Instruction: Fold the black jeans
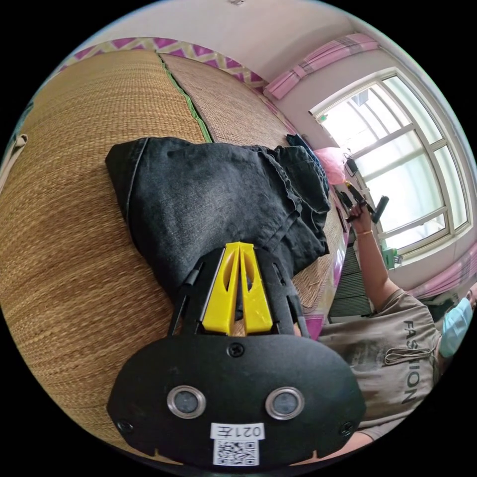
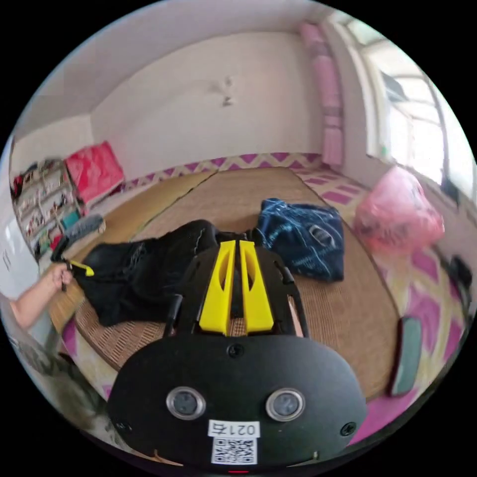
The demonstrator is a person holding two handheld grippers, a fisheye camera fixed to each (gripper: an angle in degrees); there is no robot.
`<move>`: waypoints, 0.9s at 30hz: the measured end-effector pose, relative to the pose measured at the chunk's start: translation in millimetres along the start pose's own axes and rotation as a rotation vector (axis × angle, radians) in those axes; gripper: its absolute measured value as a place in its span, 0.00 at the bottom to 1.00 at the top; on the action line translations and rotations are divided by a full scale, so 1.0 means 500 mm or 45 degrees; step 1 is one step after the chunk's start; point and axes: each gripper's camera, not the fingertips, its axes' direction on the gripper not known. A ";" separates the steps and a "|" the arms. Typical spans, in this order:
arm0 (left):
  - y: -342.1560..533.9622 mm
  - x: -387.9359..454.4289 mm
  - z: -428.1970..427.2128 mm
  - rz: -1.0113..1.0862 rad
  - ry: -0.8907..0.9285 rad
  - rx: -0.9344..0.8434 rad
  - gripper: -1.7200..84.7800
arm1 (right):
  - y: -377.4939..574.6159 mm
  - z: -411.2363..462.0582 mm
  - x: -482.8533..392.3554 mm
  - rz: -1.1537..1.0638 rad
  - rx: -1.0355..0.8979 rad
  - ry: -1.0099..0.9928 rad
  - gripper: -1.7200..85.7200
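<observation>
The black jeans [image 1: 208, 198] lie folded into a thick bundle on a woven straw mat [image 1: 74, 248]. My left gripper [image 1: 239, 247] sits at their near edge, its yellow jaws shut with dark denim between them. The right gripper view has the same jeans [image 2: 144, 273] to the left, with the left gripper [image 2: 79, 268] in a hand at their corner. My right gripper [image 2: 237, 243] has its jaws together with nothing in them. In the left gripper view it hangs raised in a hand [image 1: 365, 206] by the window, well off the jeans.
A folded blue patterned garment [image 2: 303, 236] lies on the mat beside the jeans, a pink plastic bag [image 2: 397, 213] past it. A dark flat object [image 2: 407, 355] rests at the mat's edge. A person in a beige shirt [image 1: 392, 357] stands by the mat. A red bag [image 2: 94, 171] lies against the far wall.
</observation>
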 end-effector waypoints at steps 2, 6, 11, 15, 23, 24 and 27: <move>0.001 -0.005 -0.006 -0.004 0.002 0.003 0.01 | -0.077 0.127 -0.113 -0.204 -0.132 -0.034 0.07; 0.002 0.005 -0.011 0.007 -0.059 0.000 0.01 | -0.158 0.364 -0.230 -0.428 -0.416 -0.078 0.09; 0.009 0.010 -0.021 0.016 -0.100 0.003 0.01 | -0.202 0.639 -0.335 -0.610 -0.709 -0.036 0.17; 0.016 -0.007 -0.031 -0.005 -0.048 0.008 0.01 | -0.186 0.734 -0.382 -0.609 -0.807 -0.045 0.15; 0.039 -0.019 -0.046 -0.009 -0.004 0.012 0.01 | -0.287 0.558 -0.408 -0.474 -0.598 0.048 0.11; 0.041 -0.019 -0.047 -0.010 -0.002 0.012 0.01 | -0.280 0.578 -0.412 -0.476 -0.628 0.075 0.11; 0.052 -0.019 -0.051 -0.013 0.001 0.012 0.01 | -0.230 0.708 -0.416 -0.385 -0.836 0.174 0.12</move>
